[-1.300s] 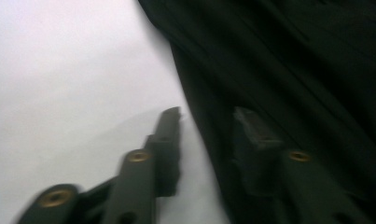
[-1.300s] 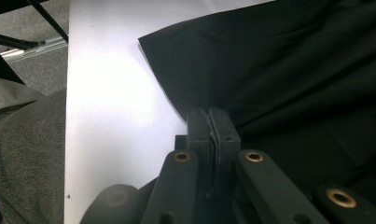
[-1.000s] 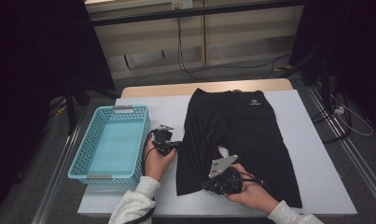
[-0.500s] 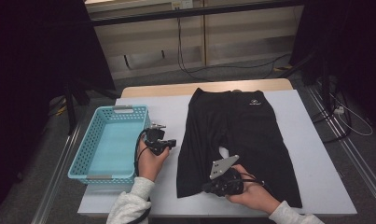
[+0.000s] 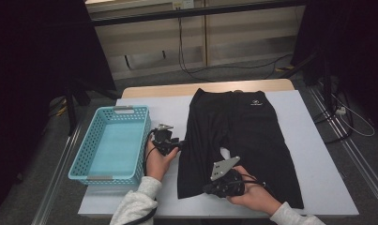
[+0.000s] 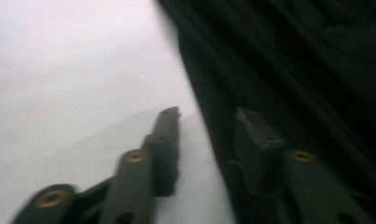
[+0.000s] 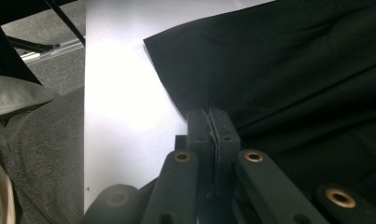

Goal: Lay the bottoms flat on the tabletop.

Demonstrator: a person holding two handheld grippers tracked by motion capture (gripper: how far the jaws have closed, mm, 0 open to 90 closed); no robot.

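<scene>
A pair of black shorts (image 5: 243,136) lies flat on the white table (image 5: 318,154), waistband at the far side. My left gripper (image 5: 178,144) is at the shorts' left edge, open. In the left gripper view it (image 6: 206,114) straddles that edge, one jaw over bare table and the other over the black cloth (image 6: 293,70). My right gripper (image 5: 208,190) is at the near hem of the left leg. In the right gripper view its jaws (image 7: 209,114) are pressed together on the hem corner of the shorts (image 7: 293,70).
A light blue plastic basket (image 5: 83,154) stands empty on the left of the table, close to my left hand. A grey sleeve (image 7: 41,154) lies beside the table's near edge. Cables and dark stands sit on the floor beyond the table.
My left gripper drew slightly left, then came back right to the shorts' left edge. The right gripper has stayed put at the hem.
</scene>
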